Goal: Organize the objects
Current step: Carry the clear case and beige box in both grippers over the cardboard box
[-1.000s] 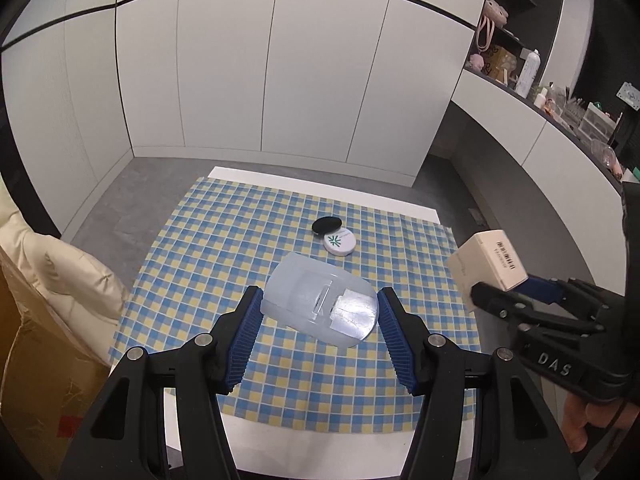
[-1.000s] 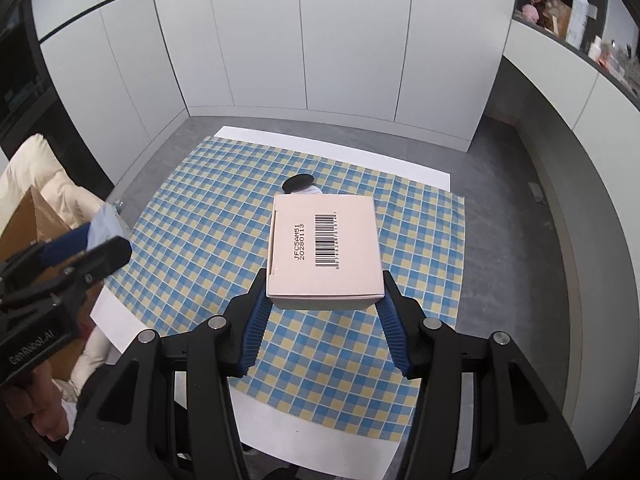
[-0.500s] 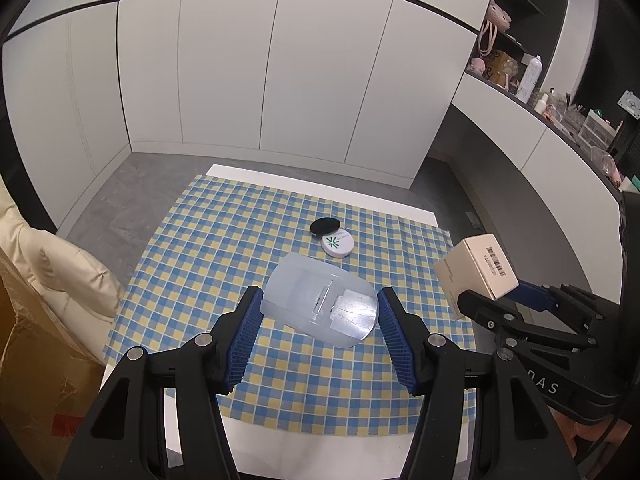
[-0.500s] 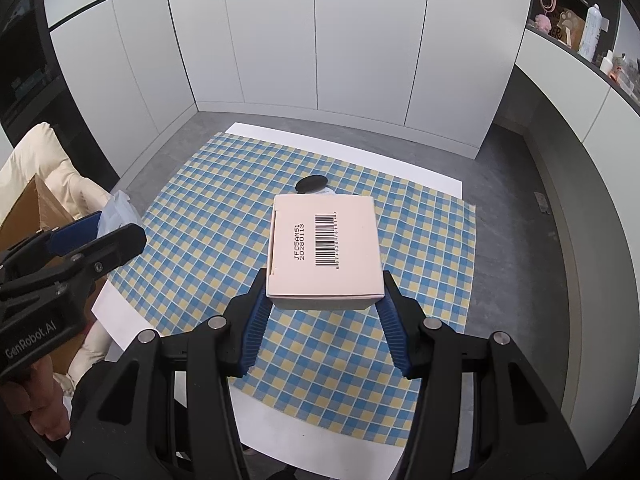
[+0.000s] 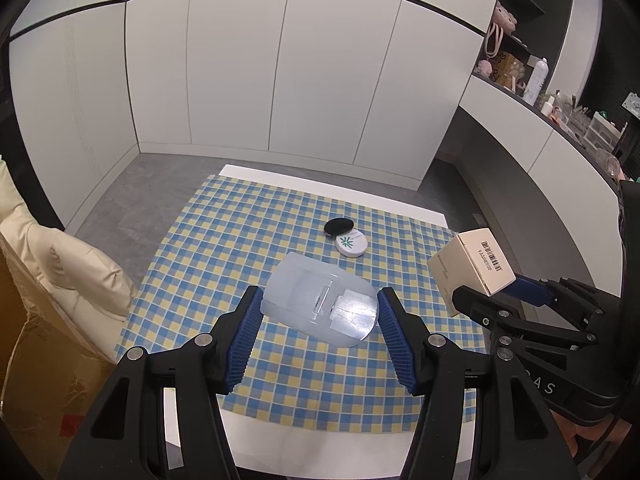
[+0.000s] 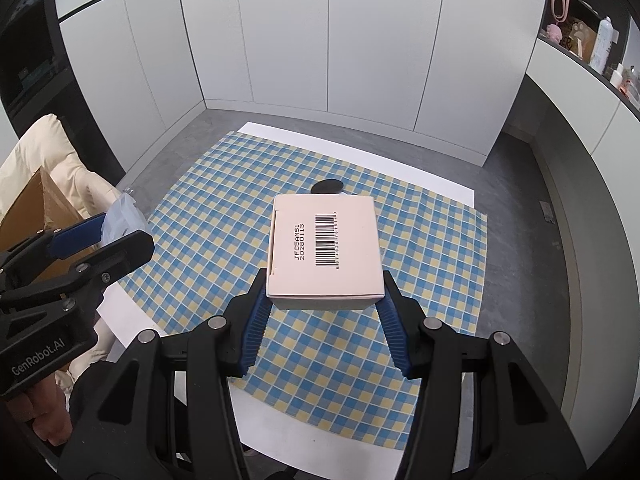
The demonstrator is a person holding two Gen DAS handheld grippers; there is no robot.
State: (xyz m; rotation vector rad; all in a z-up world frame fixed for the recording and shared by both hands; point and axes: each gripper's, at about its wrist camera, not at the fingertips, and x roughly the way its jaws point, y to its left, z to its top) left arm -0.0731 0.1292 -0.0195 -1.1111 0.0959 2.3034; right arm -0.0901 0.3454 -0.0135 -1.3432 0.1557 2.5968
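My left gripper [image 5: 319, 307] is shut on a clear plastic container [image 5: 320, 307] and holds it above the checked tablecloth [image 5: 224, 256]. My right gripper [image 6: 325, 299] is shut on a pale cardboard box with a barcode [image 6: 325, 248], also held above the cloth. The box [image 5: 472, 268] shows at the right of the left wrist view, and the clear container [image 6: 122, 220] shows at the left of the right wrist view. A round white tin with a green mark [image 5: 351, 244] and a black disc [image 5: 339, 226] lie side by side on the cloth.
The checked cloth [image 6: 224, 216] covers a white table [image 6: 132, 320]. A cream chair [image 5: 60, 276] and a brown cardboard box [image 5: 36, 380] stand at the left. A counter with shelves of small items [image 5: 560, 108] runs along the right wall.
Both grippers have lifted and drawn back a little with their loads, so the table looks smaller and further off. The grips have not changed.
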